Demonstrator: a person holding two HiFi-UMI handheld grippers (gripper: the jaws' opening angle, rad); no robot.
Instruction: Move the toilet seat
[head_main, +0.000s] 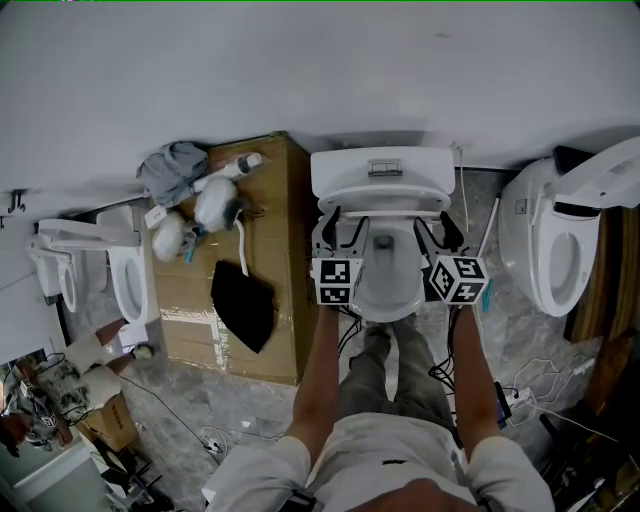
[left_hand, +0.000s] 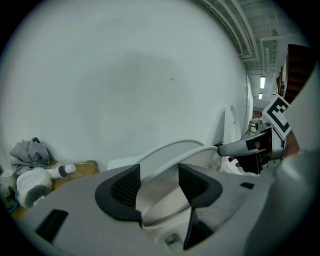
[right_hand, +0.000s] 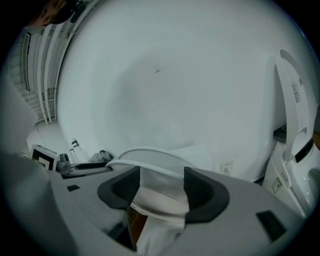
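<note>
The left gripper (left_hand: 159, 173) has its jaws partway apart and closed across the width of the seat (left_hand: 200, 152) rim. One pad is inside the ring and one outside, and white plastic fills the gap from pad to pad. The right gripper (right_hand: 161, 177) takes the opposite side the same way, its pads bearing on the rim. Gripping both sides at once looks meant to keep the seat even and stop it twisting when it is shifted.

The seat lies in front of the tank (head_main: 380, 172), over the bowl. A second white arc behind it, nearer the tank, is probably the lid. The person stands square to the tank, with one arm reaching to each side of the seat.

Left of the tank sits a box (head_main: 275, 220) with a black cloth (head_main: 243, 303) on it. Another toilet (head_main: 560, 250) stands to the tank's right.
</note>
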